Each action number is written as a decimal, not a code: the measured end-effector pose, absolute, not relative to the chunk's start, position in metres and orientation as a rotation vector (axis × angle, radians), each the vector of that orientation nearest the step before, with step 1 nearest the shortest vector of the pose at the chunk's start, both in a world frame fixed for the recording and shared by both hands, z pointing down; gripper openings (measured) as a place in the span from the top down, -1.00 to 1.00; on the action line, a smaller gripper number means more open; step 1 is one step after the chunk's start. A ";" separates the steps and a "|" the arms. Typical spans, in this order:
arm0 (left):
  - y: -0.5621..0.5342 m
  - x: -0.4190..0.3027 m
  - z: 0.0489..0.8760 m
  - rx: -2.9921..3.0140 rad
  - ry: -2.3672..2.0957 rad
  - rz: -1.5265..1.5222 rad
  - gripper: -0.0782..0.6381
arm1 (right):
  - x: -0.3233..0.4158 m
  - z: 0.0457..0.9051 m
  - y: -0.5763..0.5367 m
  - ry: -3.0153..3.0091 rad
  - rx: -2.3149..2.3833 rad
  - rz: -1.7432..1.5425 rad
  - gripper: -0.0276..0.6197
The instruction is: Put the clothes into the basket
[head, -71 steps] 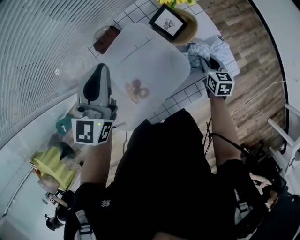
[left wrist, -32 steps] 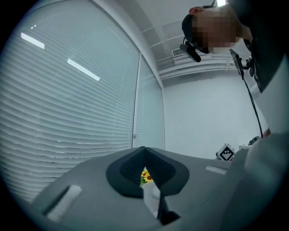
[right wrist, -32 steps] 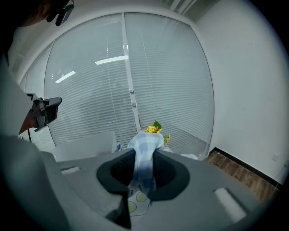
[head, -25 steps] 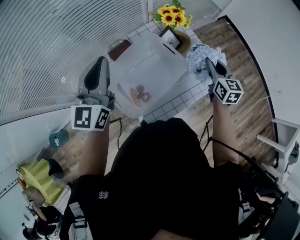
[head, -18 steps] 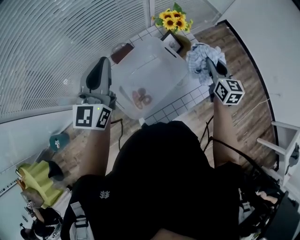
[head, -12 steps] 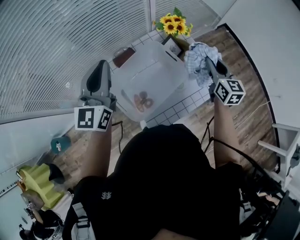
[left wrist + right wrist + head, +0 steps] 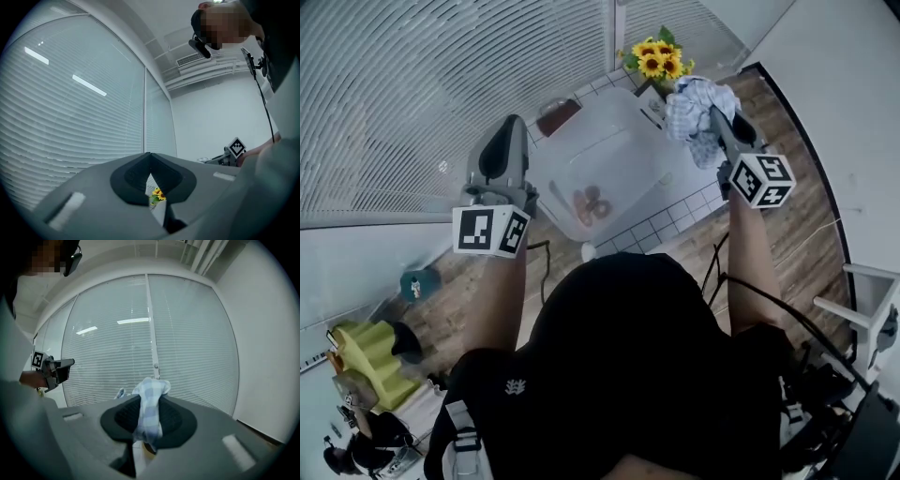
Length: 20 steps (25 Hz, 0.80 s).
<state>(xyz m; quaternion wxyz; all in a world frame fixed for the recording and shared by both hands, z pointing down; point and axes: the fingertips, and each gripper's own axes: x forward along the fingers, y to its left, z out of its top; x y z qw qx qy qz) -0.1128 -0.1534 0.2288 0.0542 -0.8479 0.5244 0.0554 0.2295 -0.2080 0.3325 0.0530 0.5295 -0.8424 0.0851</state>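
Note:
A blue-and-white checked cloth (image 7: 692, 111) hangs bunched from my right gripper (image 7: 713, 114), whose jaws are shut on it. It is lifted off the table, by the right rim of the translucent basket (image 7: 619, 150). In the right gripper view the cloth (image 7: 150, 399) rises out between the jaws of the right gripper (image 7: 147, 416). A small brownish item (image 7: 592, 202) lies on the basket's bottom. My left gripper (image 7: 510, 131) hovers left of the basket; in its own view this left gripper (image 7: 150, 174) has its jaws shut with nothing between them.
The basket stands on a white tiled table (image 7: 694, 202) by a window with blinds (image 7: 412, 84). Sunflowers (image 7: 656, 58) and a brown object (image 7: 560, 114) sit behind the basket. Wooden floor (image 7: 811, 225) lies to the right, with a white chair (image 7: 872, 300). A yellow thing (image 7: 370, 352) is at the lower left.
My right gripper has risen with the checked cloth, lifting it off the table toward the basket's right rim. The left gripper has also risen a little.

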 end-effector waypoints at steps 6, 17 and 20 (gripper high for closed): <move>-0.154 -0.124 0.222 -2.549 1.624 0.169 0.76 | 0.211 0.308 -0.218 -2.618 1.561 0.218 0.66; -0.150 -0.135 0.207 -2.481 1.676 0.172 0.76 | 0.172 0.279 -0.226 -2.726 1.425 0.168 0.66; -0.145 -0.139 0.205 -2.456 1.697 0.177 0.76 | 0.162 0.269 -0.227 -2.764 1.381 0.137 0.66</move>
